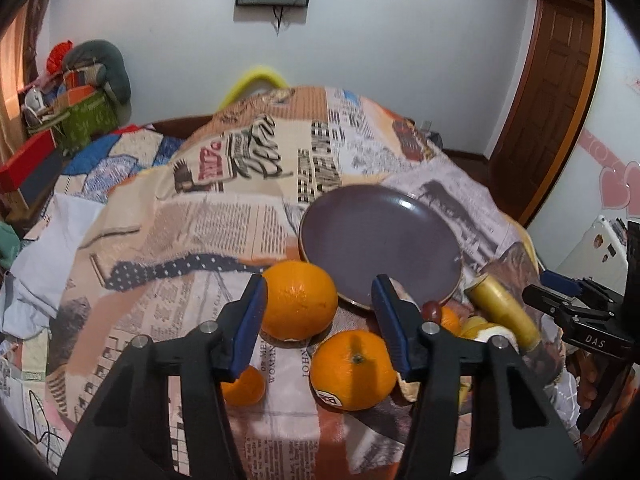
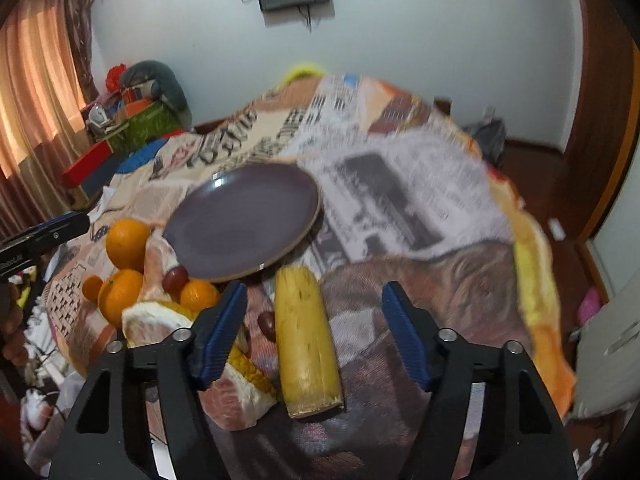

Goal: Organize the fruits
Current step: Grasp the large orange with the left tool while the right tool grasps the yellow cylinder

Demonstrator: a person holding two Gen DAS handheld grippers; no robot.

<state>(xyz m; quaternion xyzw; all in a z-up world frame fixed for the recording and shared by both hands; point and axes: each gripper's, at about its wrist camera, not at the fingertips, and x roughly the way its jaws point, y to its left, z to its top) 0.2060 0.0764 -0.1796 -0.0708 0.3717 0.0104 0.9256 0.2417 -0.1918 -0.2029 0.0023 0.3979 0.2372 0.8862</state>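
An empty purple plate [image 1: 376, 240] [image 2: 244, 220] lies on a newspaper-print cloth. In the left wrist view, a large orange [image 1: 298, 300], a second orange with a sticker [image 1: 352, 368] and a small orange [image 1: 246, 388] lie before my open left gripper [image 1: 320, 324], which is empty. In the right wrist view, a yellow corn cob [image 2: 306, 340] lies between the fingers of my open right gripper [image 2: 314, 324], below them. Pomelo pieces [image 2: 160, 320], red grapes [image 2: 176, 278] and oranges [image 2: 128, 240] lie to its left.
The cloth-covered surface [image 1: 200, 232] drops off at the right edge [image 2: 536, 280]. Boxes and clutter [image 1: 76, 112] stand at the back left. A wooden door [image 1: 556, 92] is at the right. My right gripper also shows in the left wrist view [image 1: 576, 304].
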